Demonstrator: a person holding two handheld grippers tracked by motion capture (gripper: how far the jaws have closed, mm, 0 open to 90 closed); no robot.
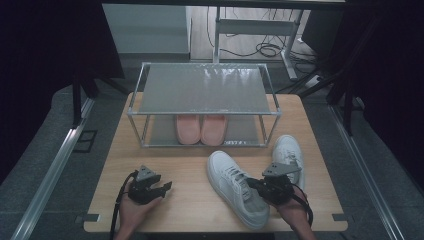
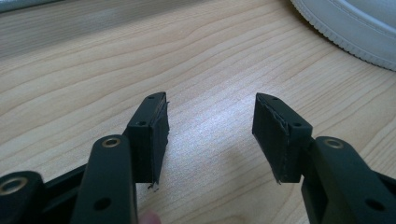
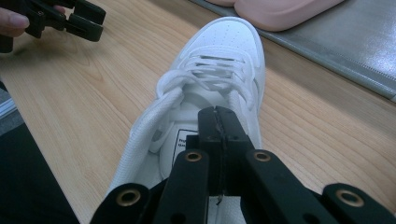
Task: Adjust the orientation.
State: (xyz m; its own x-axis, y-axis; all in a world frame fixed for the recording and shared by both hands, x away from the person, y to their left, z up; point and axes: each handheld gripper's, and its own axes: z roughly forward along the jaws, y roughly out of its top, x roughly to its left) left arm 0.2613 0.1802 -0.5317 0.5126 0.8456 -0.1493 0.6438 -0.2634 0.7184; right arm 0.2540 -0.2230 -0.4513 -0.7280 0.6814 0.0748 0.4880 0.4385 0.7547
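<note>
High view: white shoe [image 1: 235,192] is lying on the table [image 1: 190,165], toe pointing far-left, heel near-right.
Right claw [image 1: 252,183]: closed, empty, hovering at the heel opening, nearer.
Left claw [image 1: 166,186]: gaping open, empty, resting well left.

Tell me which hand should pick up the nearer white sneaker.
Right. The right gripper sits shut over the nearer white sneaker, above its opening. The left gripper is open over bare table, off to the shoe's side.

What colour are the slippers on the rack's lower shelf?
Pink; the slippers show best in the high view.
</note>
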